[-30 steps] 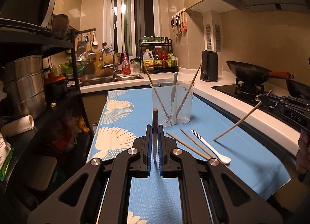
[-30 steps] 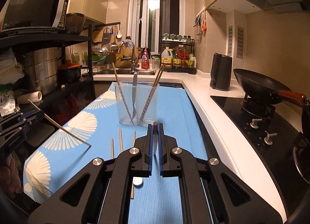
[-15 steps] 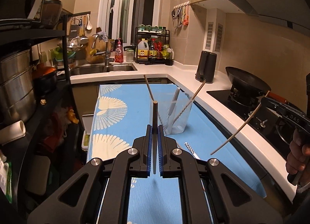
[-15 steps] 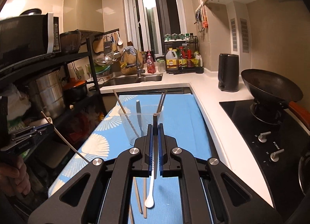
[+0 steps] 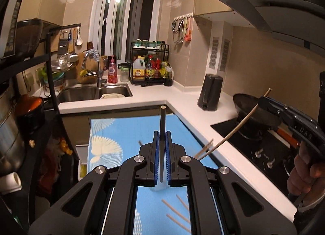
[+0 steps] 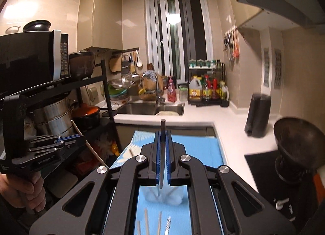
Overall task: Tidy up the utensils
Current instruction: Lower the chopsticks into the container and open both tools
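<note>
My left gripper is shut on a chopstick that stands upright between its blue pads. My right gripper is shut on another chopstick; seen from the left wrist view, that light wooden chopstick slants down from the right gripper. Both grippers are raised above the clear utensil cup, mostly hidden under the fingers. Loose chopsticks and a striped spoon lie on the blue mat.
A sink and bottle rack are at the back. A black kettle, wok and stove are on the right. A shelf with steel pots and a microwave stands on the left.
Both grippers have lifted higher with their chopsticks. The cup has dropped from mid-view to beneath the fingers, and the loose utensils now sit at the bottom edge.
</note>
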A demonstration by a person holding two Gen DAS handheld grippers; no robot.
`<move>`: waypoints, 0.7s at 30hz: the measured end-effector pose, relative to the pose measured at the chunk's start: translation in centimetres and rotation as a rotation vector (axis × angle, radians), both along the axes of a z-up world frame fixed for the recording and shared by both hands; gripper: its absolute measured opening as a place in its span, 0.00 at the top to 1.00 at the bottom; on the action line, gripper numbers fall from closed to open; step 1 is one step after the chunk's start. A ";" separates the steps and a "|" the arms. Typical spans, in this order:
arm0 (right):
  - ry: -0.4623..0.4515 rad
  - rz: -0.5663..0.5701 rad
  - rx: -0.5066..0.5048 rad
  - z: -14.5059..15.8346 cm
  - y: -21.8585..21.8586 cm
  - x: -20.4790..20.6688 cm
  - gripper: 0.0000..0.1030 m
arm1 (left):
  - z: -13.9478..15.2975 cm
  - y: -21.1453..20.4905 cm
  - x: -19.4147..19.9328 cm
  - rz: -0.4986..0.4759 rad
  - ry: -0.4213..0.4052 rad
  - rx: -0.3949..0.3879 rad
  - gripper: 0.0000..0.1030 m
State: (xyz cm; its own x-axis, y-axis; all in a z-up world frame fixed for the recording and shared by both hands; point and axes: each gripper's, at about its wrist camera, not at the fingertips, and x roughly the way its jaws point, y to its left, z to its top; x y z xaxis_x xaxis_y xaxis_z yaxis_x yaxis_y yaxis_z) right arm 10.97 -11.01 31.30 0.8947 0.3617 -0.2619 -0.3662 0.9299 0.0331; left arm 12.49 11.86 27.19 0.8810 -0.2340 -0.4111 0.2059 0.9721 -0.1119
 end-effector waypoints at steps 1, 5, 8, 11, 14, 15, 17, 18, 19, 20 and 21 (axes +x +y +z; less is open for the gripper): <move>-0.010 -0.007 -0.005 0.4 0.3 0.8 0.95 | 0.4 -0.2 1.1 -0.005 0.001 -0.009 0.94; -0.006 -0.022 -0.011 0.4 0.9 4.4 0.95 | 0.1 -0.8 4.9 0.007 0.026 -0.043 0.94; 0.045 -0.025 -0.011 -1.4 1.0 7.3 0.95 | -1.6 -1.5 7.6 0.010 0.069 -0.042 0.94; 0.098 -0.025 -0.017 -3.9 1.3 9.5 0.95 | -4.0 -2.3 9.7 0.006 0.120 -0.025 0.94; 0.162 -0.020 -0.020 -6.5 1.6 11.3 0.95 | -6.4 -2.8 11.4 -0.002 0.173 -0.011 0.94; 0.187 -0.012 -0.026 -7.3 1.8 11.9 0.95 | -7.2 -3.0 11.8 -0.010 0.192 -0.005 0.94; 0.232 0.002 -0.051 -8.7 2.5 12.7 0.93 | -8.2 -3.2 12.4 -0.018 0.228 0.011 0.94; 0.246 -0.004 -0.064 -9.3 2.6 13.1 0.88 | -8.6 -3.3 12.5 -0.017 0.236 0.018 0.86; 0.255 -0.012 -0.068 -9.7 2.7 13.3 0.80 | -9.0 -3.3 12.6 -0.013 0.239 0.026 0.80; 0.263 -0.016 -0.067 -10.1 2.6 13.5 0.77 | -9.1 -3.3 12.6 -0.008 0.233 0.029 0.68; 0.268 -0.019 -0.064 -10.2 2.5 13.6 0.76 | -9.0 -3.2 12.6 -0.005 0.225 0.031 0.65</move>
State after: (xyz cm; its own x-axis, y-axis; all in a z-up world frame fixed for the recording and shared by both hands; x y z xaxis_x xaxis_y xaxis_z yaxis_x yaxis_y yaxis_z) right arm 24.54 -8.50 21.07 0.7969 0.3202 -0.5123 -0.3343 0.9400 0.0674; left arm 25.07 8.66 18.21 0.7656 -0.2221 -0.6038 0.1836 0.9749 -0.1258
